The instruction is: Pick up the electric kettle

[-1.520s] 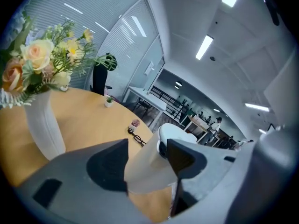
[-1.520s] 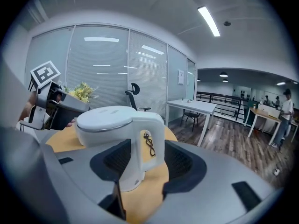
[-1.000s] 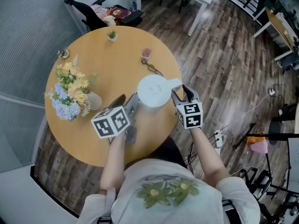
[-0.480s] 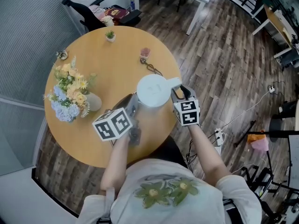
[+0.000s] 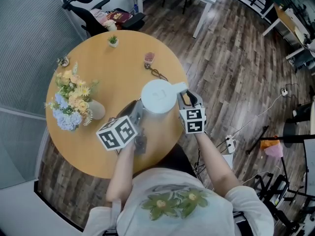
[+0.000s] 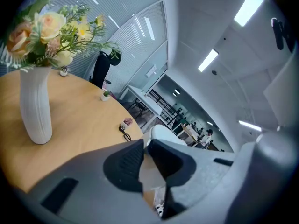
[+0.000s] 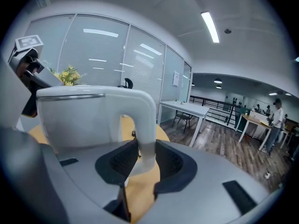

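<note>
The white electric kettle (image 5: pixel 160 96) stands upright on the round wooden table (image 5: pixel 108 77), near its right front edge. Its curved handle (image 7: pixel 145 125) sits between the pads of my right gripper (image 7: pixel 147 160), whose jaws are closing and touch it on both sides. My left gripper (image 5: pixel 138 111) is at the kettle's left side. In the left gripper view its jaws (image 6: pixel 145 146) stand almost together, with the kettle's white edge (image 6: pixel 161 133) right at their tips. They appear to pinch that edge.
A white vase of flowers (image 5: pixel 74 100) stands left of the left gripper. Farther back are a small potted plant (image 5: pixel 113 41), a pink object (image 5: pixel 148 58) and a dark tangle (image 5: pixel 156 73). The table's edge runs just under the right gripper. An office chair (image 5: pixel 93 14) stands behind.
Both grippers' jaws have come together, the left at the kettle's side and the right around the handle. Both hands and the kettle have hardly moved.
</note>
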Demonstrator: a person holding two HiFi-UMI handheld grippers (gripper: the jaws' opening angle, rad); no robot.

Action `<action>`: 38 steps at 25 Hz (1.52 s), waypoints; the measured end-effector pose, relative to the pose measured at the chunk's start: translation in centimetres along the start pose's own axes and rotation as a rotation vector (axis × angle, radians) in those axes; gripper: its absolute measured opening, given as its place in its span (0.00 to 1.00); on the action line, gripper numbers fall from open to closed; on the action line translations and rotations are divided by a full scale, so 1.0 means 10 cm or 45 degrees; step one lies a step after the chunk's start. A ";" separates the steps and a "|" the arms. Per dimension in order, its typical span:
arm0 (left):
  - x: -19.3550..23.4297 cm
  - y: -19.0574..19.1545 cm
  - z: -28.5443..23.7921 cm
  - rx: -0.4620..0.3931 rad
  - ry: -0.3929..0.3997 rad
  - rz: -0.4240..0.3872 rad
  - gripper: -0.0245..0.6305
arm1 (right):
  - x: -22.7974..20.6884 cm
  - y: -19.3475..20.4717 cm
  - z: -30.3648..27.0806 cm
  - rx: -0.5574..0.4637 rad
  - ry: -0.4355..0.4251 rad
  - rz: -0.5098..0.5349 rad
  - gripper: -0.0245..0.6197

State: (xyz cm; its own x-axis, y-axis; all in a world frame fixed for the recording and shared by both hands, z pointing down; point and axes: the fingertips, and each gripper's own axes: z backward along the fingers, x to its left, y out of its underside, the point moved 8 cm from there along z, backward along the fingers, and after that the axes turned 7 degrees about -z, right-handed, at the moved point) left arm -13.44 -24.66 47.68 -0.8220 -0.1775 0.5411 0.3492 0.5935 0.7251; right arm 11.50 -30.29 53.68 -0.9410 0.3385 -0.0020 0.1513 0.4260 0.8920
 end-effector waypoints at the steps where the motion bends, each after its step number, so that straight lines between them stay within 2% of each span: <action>1: -0.01 0.00 0.00 -0.001 0.001 -0.004 0.13 | 0.00 0.00 0.01 -0.005 0.003 -0.003 0.24; 6: -0.01 0.01 0.00 -0.014 0.001 -0.005 0.13 | -0.02 0.01 0.01 -0.016 -0.002 -0.001 0.24; 18: 0.06 0.00 0.01 -0.071 0.060 0.121 0.12 | -0.02 -0.02 0.05 0.024 -0.015 -0.014 0.24; 29: 0.06 -0.02 0.04 -0.081 0.033 0.116 0.11 | -0.02 -0.07 0.11 0.044 -0.046 -0.042 0.24; 38: 0.02 -0.14 0.11 -0.134 0.063 0.117 0.11 | -0.01 -0.15 0.19 0.022 -0.058 -0.064 0.24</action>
State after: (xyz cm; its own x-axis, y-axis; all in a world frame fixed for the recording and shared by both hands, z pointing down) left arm -14.55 -24.65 46.28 -0.7620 -0.1660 0.6260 0.4695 0.5242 0.7105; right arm 11.96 -29.39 51.48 -0.9328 0.3539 -0.0677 0.1097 0.4580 0.8822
